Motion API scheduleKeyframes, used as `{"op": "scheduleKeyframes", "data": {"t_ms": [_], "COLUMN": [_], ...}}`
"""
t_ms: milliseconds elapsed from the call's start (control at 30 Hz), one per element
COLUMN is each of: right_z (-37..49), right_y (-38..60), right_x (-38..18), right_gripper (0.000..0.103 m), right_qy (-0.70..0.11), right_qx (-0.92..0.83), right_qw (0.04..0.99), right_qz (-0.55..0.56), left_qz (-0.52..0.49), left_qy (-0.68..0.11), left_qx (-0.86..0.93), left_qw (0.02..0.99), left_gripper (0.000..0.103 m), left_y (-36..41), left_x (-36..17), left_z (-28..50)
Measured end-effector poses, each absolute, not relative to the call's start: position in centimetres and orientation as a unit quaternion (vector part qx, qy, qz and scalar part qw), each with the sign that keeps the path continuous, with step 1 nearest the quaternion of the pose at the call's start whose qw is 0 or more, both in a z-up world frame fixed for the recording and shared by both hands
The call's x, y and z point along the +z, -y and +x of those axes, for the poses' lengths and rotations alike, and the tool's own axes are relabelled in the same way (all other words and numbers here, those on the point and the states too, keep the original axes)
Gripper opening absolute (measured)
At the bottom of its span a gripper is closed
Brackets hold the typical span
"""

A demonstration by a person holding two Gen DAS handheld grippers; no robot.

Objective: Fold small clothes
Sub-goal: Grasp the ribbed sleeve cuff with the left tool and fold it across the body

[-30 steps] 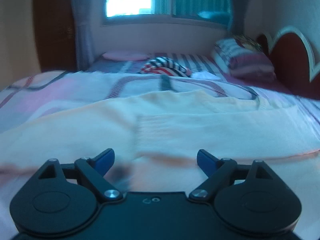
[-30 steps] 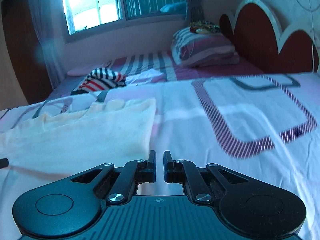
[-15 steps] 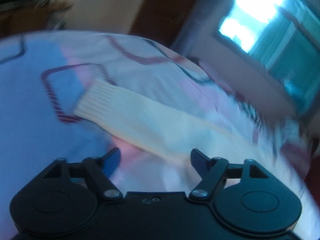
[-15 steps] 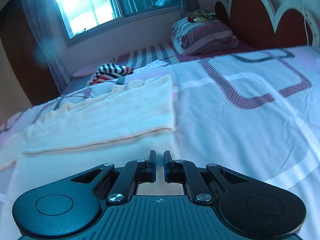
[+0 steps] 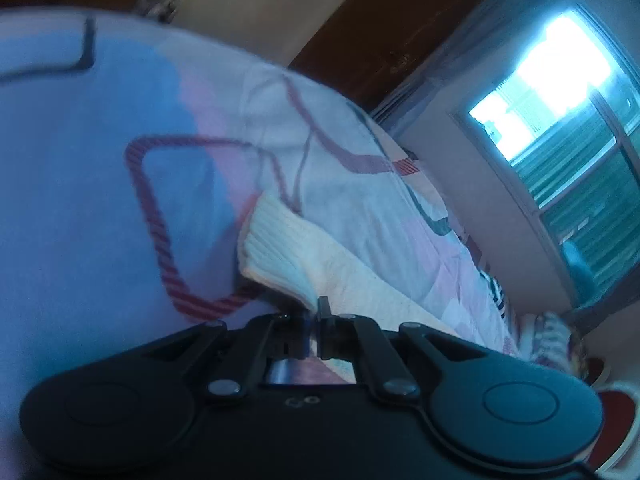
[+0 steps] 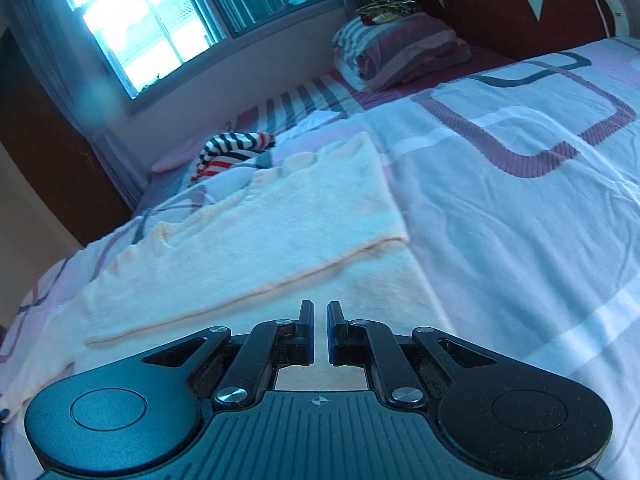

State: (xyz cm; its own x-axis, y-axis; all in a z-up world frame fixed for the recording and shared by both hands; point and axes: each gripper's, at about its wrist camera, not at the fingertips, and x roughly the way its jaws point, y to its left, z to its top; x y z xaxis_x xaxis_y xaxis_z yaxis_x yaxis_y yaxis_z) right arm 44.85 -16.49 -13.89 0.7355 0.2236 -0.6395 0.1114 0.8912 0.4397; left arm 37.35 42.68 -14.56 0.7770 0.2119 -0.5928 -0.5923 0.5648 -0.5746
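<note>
Left wrist view: tilted and blurred. Left gripper (image 5: 314,312) pressed together on the ribbed cuff (image 5: 276,252) of a cream sweater (image 5: 360,284), pinching the cuff's near corner between the fingertips. Cuff lifted and curled just ahead of the fingers, ribbing visible. Rest of the sleeve running away to the right across the bedspread (image 5: 80,200), flat on it. Bedspread pale, with a dark red rounded-square outline (image 5: 160,232) just left of the cuff. Bright window (image 5: 560,92) at upper right, dark wooden panel (image 5: 380,36) beside it, a striped garment (image 5: 494,288) barely visible far right.

Right wrist view: sharper. Right gripper (image 6: 318,316) nearly closed, a narrow gap between the fingertips, nothing seen held between them. Fingertips low over the near part of the sweater (image 6: 280,216), contact with the cloth not clear. Sweater spread on the bedspread (image 6: 520,220), one layer folded over another, folded edge running diagonally just ahead of the fingers. Scalloped edge at the far side. Beyond it, the striped garment (image 6: 232,150) in red, white and black, well apart from the gripper. Folded pink-striped bedding (image 6: 400,54) stacked at the bed's head, against the red headboard (image 6: 500,4). Window (image 6: 140,24) upper left.
</note>
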Motion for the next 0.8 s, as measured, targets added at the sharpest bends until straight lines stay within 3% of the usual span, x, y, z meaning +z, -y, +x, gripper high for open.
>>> {"op": "scheduleKeyframes", "data": {"t_ms": [300,533,800], "right_z": [42.9,42.5,42.6], "right_y": [19.4,21.2,23.8], "right_x": [-13.7,-13.9,-14.0], "right_gripper": [0.005,0.005,0.005], "right_qy": [-0.347,-0.342,-0.331], "right_qx": [0.014,0.005,0.0], "right_qw": [0.916,0.916,0.918], "right_qz": [0.203,0.21,0.219], "left_qz": [-0.294,-0.211,-0.093], "left_qy": [-0.215,-0.24,-0.28], "left_qx": [0.173,0.058,-0.047], "left_qw": [0.915,0.946,0.954], "left_gripper": [0.002,0.002,0.002], "left_y": [-36.2,-24.5,-9.5], "left_x": [-9.7,-7.3,-8.0], "left_z": [41.0,47.7,52.6]}}
